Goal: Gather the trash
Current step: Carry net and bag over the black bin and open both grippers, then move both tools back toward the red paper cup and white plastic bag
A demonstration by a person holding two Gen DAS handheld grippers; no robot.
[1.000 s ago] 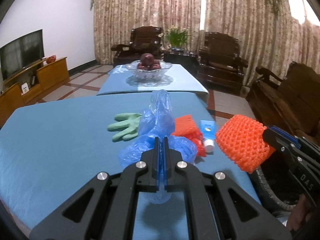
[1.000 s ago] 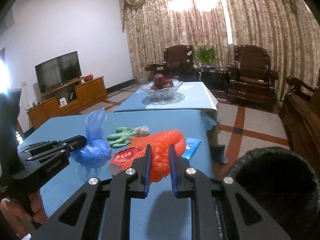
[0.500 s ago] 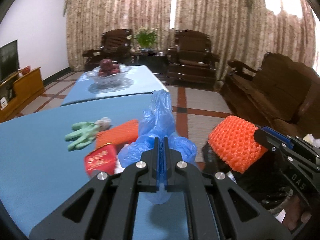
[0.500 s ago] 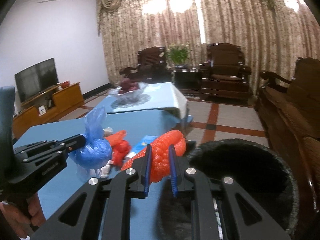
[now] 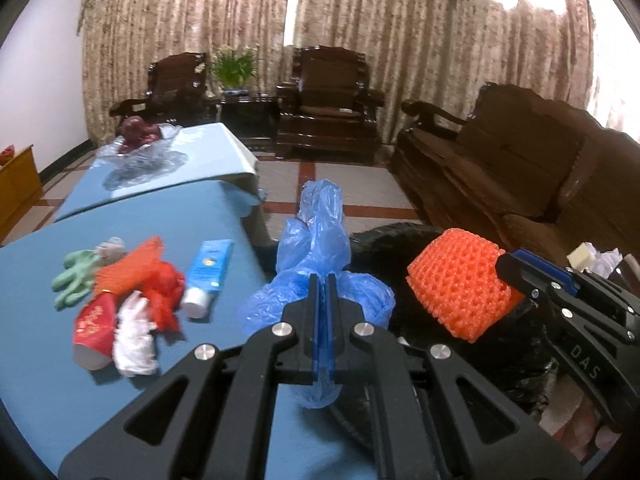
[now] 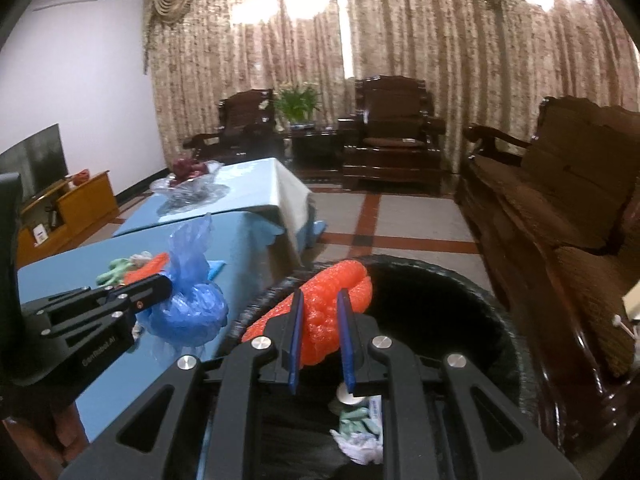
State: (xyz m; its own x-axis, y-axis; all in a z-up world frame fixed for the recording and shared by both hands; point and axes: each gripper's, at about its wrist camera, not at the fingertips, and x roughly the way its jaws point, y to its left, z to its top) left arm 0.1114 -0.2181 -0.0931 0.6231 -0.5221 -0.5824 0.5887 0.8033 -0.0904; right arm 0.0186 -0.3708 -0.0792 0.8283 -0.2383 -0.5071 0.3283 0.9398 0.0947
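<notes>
Bin [image 6: 496, 312] holds tube, tissue; left tongs [image 5: 323, 280] clamp blue bag [image 5: 316, 240], right tongs [image 6: 319, 300] orange net [image 6: 332, 292]

desk [image 5: 120, 400]: left of the bin, carrying a heap of litter
bin [image 6: 460, 280]: on the floor by the desk's right edge, with scraps [image 6: 360, 436] lying in it
heap: glove [image 5: 74, 278] at the far left, tube [image 5: 208, 272] at the right, cup [image 5: 94, 330] and wad [image 5: 134, 334] nearest
left tool [image 5: 322, 280]: over the desk's right edge, a bag [image 5: 316, 248] between its jaws
right tool [image 6: 320, 308]: right of the left one, over the bin, a foam net [image 6: 324, 312] between its jaws
second desk [image 5: 192, 156]: behind the first, a bowl [image 5: 140, 148] on it
armchairs [image 5: 328, 100]: behind that, by the curtains [image 5: 360, 32]
sofa [image 5: 520, 168]: right of the bin
</notes>
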